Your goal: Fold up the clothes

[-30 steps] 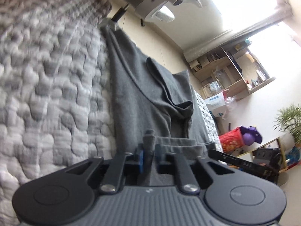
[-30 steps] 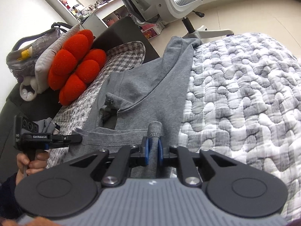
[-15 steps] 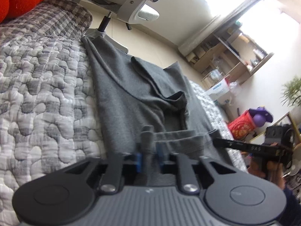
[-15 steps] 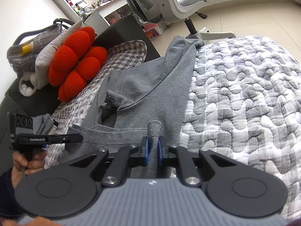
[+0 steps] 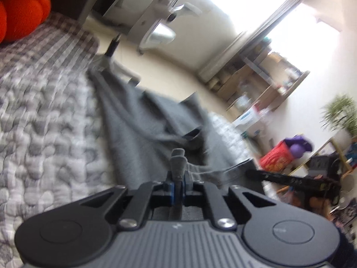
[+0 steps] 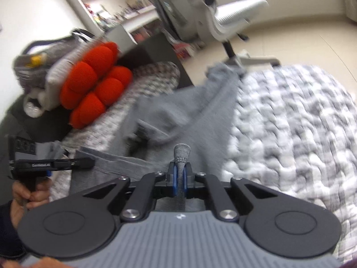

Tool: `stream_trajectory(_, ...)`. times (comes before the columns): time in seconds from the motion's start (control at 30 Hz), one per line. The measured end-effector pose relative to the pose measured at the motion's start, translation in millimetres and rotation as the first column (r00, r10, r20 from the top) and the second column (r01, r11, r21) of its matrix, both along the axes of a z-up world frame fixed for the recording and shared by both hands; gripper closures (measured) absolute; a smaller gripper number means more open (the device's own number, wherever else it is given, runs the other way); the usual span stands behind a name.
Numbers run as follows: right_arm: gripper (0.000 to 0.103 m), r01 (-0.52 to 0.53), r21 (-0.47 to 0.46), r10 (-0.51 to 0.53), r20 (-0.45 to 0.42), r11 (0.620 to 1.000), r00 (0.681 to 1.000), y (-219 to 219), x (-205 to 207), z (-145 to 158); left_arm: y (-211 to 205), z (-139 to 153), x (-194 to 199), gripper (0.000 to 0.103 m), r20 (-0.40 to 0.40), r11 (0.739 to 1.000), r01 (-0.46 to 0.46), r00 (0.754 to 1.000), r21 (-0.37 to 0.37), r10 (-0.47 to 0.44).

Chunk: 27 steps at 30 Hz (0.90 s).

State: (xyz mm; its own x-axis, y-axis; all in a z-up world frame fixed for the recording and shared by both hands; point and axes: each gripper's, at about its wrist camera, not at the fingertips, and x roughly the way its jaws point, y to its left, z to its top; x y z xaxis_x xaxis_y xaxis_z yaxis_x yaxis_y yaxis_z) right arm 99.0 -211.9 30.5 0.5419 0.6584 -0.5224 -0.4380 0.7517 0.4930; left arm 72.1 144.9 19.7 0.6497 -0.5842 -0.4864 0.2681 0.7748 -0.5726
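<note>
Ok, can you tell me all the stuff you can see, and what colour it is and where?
Grey cotton shirt: one, grey, spread on the bed, near hem pinched by both grippers.
Quilted bedspread: one, grey and white, under the shirt.
Checked pillow: one, grey, beyond the shirt.
Plush flower cushion: one, red-orange, by the pillow.
Office chair: one, white, on the floor behind the bed.
Potted plant: one, green, far right.
Left gripper: black, shut on the hem.
Right gripper: black, shut on the hem.

Grey garment [image 6: 196, 120] spread lengthwise over the quilted bed cover, near edge bunched, partly folded.
</note>
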Motion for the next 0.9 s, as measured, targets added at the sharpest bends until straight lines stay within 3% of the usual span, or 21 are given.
stream_trajectory(0.4, 0.097, -0.079, 0.090, 0.060, 0.197, 0.993, 0.979, 4.4, 5.2, 45.4, -0.8, 45.1, -5.7, 0.097, 0.171, 0.992, 0.012, 0.985, -0.125, 0.010)
stream_trajectory(0.63, 0.097, -0.059, 0.108, 0.035, 0.208, 0.992, 0.977, 12.9, 85.8, 58.2, 11.8, 44.5, 100.3, 0.097, 0.148, 0.993, -0.067, 0.986, -0.096, 0.081)
stream_trajectory(0.77, 0.097, 0.002, 0.102, -0.017, 0.144, 0.995, 0.989, 22.4, 157.1, 36.5, 18.4, 12.9, 180.3, 0.097, 0.091, 0.988, -0.149, 0.984, -0.047, 0.153)
stream_trajectory(0.9, 0.097, 0.080, 0.057, -0.084, 0.061, 0.995, 0.995, 27.4, 207.3, -0.3, 32.3, -34.9, 233.5, 0.097, -0.063, 0.967, -0.253, 0.966, -0.039, 0.251)
